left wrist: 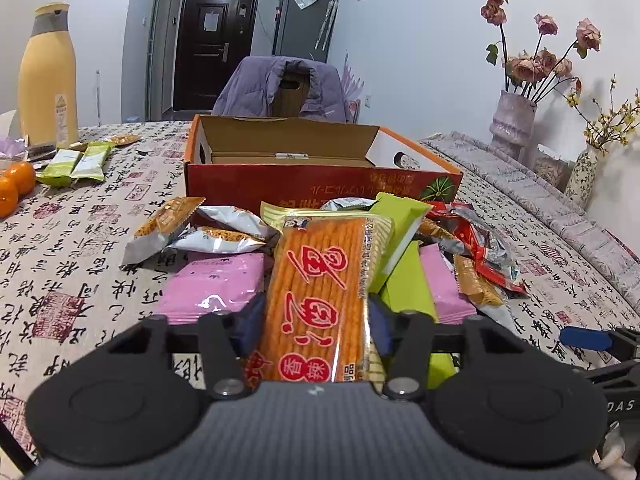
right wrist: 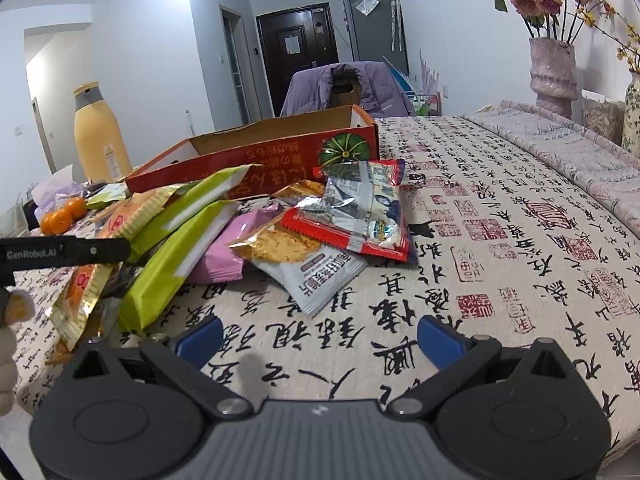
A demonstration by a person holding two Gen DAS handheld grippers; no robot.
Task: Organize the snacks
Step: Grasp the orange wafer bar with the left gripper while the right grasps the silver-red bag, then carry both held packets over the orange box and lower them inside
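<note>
Orange noodle-snack packet [left wrist: 320,300] sits clamped in left gripper [left wrist: 316,320]; lift it clear toward the red box [left wrist: 320,184]; right gripper [right wrist: 320,336] fingers apart.

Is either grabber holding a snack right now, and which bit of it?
The left gripper pinches the orange snack pack by the sides of its near end. The right gripper is open and holds nothing.

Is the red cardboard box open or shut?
Open: the red cardboard box has its flaps up, with bare brown interior visible and no snacks seen inside.
</note>
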